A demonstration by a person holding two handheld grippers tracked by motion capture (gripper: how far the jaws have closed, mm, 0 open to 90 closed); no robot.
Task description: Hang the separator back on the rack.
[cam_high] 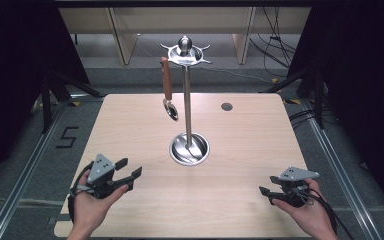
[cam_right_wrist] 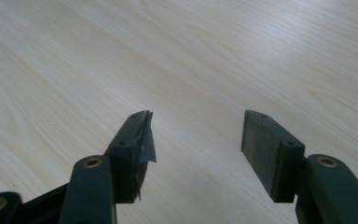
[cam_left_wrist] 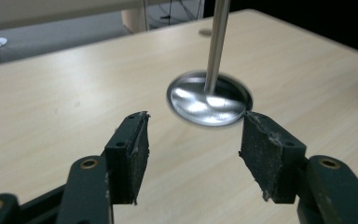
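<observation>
A metal stand rises from a round shiny base at the middle of the wooden table. From a hook of its top ring hangs a spoon with a brown wooden handle, bowl down. My left gripper is held low at the front left, pointing toward the base, open and holding nothing. In the left gripper view the base and pole stand just beyond my left gripper. At the front right, my right gripper is open over bare wood, as the right gripper view confirms.
A small dark round hole sits in the table top at the back right. Metal floor rails run along both sides of the table. Cables and wooden furniture legs lie behind the table's far edge.
</observation>
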